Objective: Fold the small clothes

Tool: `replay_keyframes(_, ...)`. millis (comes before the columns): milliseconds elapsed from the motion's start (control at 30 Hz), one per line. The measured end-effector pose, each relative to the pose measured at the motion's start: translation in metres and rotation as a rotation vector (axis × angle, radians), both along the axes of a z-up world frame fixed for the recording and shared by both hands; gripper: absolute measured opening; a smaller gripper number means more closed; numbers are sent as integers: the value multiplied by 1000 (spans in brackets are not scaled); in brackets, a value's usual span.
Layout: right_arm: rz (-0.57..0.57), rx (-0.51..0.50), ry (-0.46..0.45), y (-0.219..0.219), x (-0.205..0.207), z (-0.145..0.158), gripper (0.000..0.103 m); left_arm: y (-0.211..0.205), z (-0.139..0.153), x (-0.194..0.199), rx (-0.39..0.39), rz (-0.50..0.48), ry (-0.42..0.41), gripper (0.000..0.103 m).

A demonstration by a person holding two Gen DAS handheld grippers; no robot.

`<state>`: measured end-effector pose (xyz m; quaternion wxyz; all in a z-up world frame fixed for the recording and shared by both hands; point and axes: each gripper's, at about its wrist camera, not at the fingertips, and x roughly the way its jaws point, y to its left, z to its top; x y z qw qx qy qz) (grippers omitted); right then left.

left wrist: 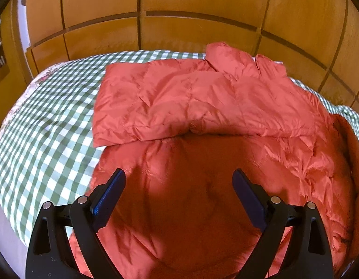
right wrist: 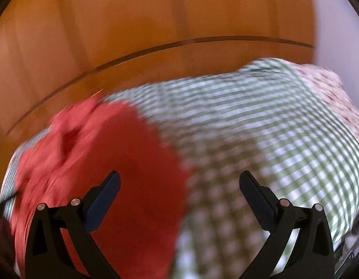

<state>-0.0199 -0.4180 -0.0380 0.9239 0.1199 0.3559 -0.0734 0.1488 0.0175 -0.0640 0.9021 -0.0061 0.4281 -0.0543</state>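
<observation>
Two hand-held grippers are showing wide-spread jaws with nothing between them. The left gripper (left wrist: 179, 176) is hovering over the near, shaded part of a red quilted puffer jacket (left wrist: 202, 107), its blue-padded fingers (left wrist: 109, 200) apart and not touching the fabric as far as the view shows. The right gripper (right wrist: 179, 181) is likewise standing fully apart and empty; its view is heavily blurred, so detail there is unreliable, but its left finger is lying over the jacket's edge and its right finger over the bare cover beside the jacket.

The jacket is lying on a green-and-white checked bed cover (left wrist: 40, 121), toward the side nearest the orange wooden panelled wardrobe (left wrist: 179, 4) that stands behind the bed. One long panel, probably a sleeve or a side, is lying folded across the top of the jacket body, its straight end reaching out over the checked cover. Judgement: folding is under way, with one fold apparently laid. Remaining work appears to be the near section under the left gripper and the bunched, creased portion at the jacket's right, neither yet brought into a compact shape. No other garments are visible.
</observation>
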Motion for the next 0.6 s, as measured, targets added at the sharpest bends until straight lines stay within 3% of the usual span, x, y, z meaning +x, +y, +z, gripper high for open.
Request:
replay_keyframes(100, 58, 6, 75, 25, -6, -18, 101, -4, -1, -1, 7, 2, 8, 92)
replay_keyframes(133, 52, 13, 144, 32, -5, -32, 101, -4, -2, -1, 9, 4, 12, 92)
replay_keyframes(267, 24, 189, 198, 27, -3, -58, 101, -8, 2, -2, 3, -2, 9, 92)
replay_keyframes(300, 25, 244, 200, 25, -2, -60, 90, -9, 4, -3, -1, -9, 4, 92)
replay_keyframes(333, 48, 341, 186, 20, 0, -61, 69, -9, 6, -4, -2, -16, 0, 92)
replay_keyframes(433, 91, 467, 177, 18, 5, -55, 33, -12, 9, -6, -9, -38, -7, 92)
replay_keyframes(533, 120, 415, 147, 25, 7, -31, 18, -13, 15, -10, -36, -61, -17, 92)
replay_keyframes(600, 126, 432, 97, 23, 7, -11, 15, -11, 20, -14, -73, -80, -27, 92)
